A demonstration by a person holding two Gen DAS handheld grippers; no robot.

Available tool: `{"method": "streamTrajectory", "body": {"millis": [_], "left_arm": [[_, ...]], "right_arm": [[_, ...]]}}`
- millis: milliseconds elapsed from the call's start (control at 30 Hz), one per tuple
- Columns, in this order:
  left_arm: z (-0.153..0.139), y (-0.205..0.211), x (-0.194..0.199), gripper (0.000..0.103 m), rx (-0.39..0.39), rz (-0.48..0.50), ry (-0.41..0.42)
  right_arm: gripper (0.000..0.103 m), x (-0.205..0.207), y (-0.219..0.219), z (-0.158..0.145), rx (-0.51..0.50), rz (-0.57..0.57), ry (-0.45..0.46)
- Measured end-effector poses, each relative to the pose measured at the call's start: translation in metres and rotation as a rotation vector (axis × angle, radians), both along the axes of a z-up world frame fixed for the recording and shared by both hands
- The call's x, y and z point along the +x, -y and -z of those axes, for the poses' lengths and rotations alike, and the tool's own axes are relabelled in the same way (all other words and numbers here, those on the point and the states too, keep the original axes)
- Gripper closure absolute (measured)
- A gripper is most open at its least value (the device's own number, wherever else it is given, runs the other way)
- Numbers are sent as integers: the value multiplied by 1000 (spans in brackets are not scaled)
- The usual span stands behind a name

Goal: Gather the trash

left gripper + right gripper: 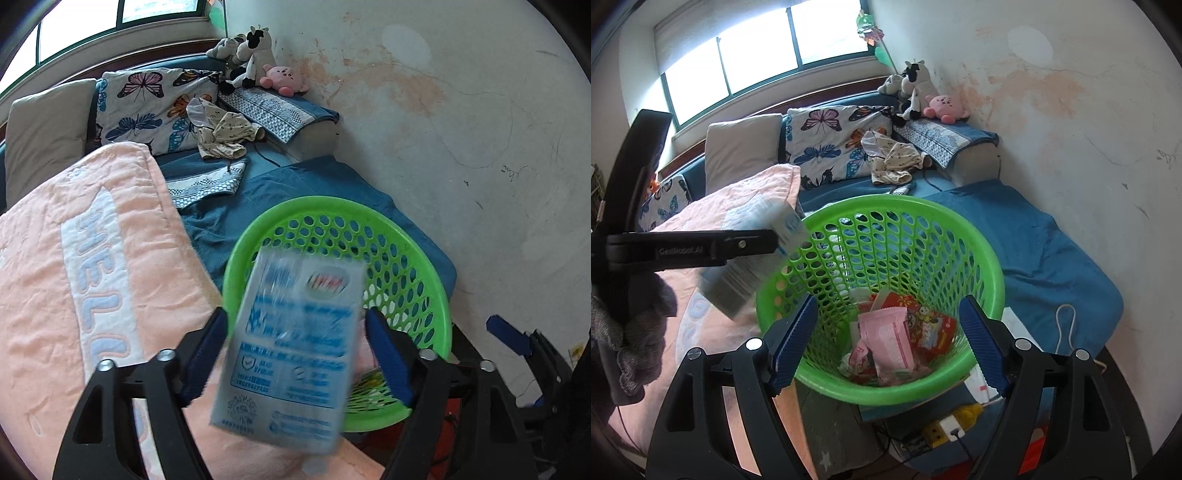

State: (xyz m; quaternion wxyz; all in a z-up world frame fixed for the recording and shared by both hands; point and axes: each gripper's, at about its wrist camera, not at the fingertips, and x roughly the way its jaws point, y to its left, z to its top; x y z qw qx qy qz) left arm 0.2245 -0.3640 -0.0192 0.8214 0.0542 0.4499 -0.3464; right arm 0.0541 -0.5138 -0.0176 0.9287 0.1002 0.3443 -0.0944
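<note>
My left-wrist view shows the box (291,347) motion-blurred, its print unreadable, hiding much of the green basket (417,258). From my right wrist, the left gripper's arm (690,249) covers the box's middle.

Open right gripper (886,341) jaws frame a green basket (820,384) holding pink and red wrappers (890,339).

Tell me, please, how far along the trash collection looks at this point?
Well underway. Done: several wrappers, including a pink packet, already lie in the green basket. In hand: a blue-and-white box sits blurred between the left gripper's open jaws, beside the basket rim rather than inside it. The right gripper is open and empty. Left: getting that box in; other trash isn't visible.
</note>
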Motion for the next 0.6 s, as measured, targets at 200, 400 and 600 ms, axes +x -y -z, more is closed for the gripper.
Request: {"method": "streamTrajectory", "body": {"millis": [200,400,600], "left_arm": [[0,5,-3,22,1,17,14],[-2,-19,-4,22,18,-25,26],[0,-54,-8,22,35,-75,32]], "right_arm": [[23,-14,-5,6,-20,37,9],[20,-26,-7,16,5,67,32],[16,-32,-18,25,38,86,47]]}}
